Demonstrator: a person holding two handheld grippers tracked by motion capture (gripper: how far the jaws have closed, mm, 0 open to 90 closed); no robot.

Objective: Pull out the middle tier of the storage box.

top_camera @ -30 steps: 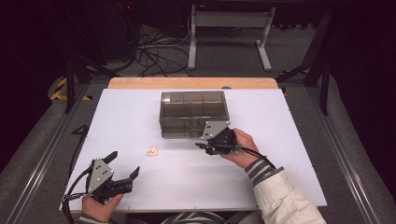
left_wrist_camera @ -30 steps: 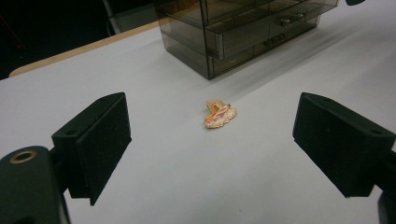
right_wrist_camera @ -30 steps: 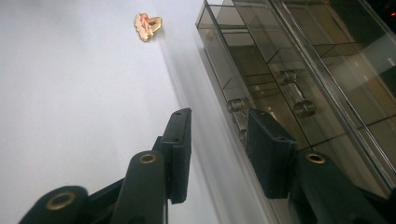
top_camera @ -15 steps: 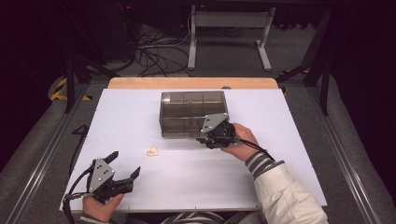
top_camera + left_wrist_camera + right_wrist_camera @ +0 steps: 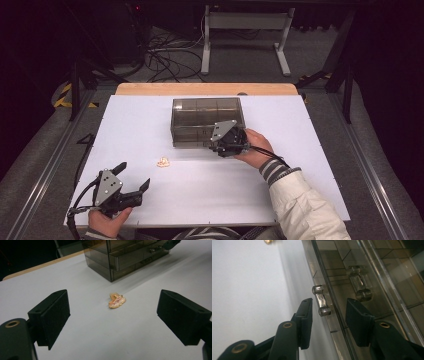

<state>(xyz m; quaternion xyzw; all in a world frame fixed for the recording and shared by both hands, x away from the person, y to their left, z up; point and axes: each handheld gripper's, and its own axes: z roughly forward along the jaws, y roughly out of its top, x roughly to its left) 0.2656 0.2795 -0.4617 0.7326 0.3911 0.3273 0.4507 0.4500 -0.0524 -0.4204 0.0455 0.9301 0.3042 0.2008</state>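
Observation:
A smoky see-through drawer box point(image 5: 205, 112) stands mid-table. My right gripper point(image 5: 221, 145) is at its front face, low on the right side. In the right gripper view, a clear drawer handle point(image 5: 321, 301) lies between the jaws of the right gripper point(image 5: 330, 302), close to the left pad point(image 5: 306, 320) and apart from the other. These jaws have just been opening and press on nothing. A small gold and pink trinket point(image 5: 163, 162) lies on the table left of the box. My left gripper point(image 5: 133, 175) rests near the front left corner, open and pointing at the trinket point(image 5: 116, 300).
The white table top point(image 5: 300, 170) ends in a wooden strip point(image 5: 205, 89) behind the box. A second clear handle point(image 5: 359, 287) sits on the drawer beside the one between my jaws. A sleeved forearm point(image 5: 300, 205) crosses the front right of the table.
My right gripper has moved a little farther from the front edge, up against the box front. The left gripper and the trinket have stayed where they were.

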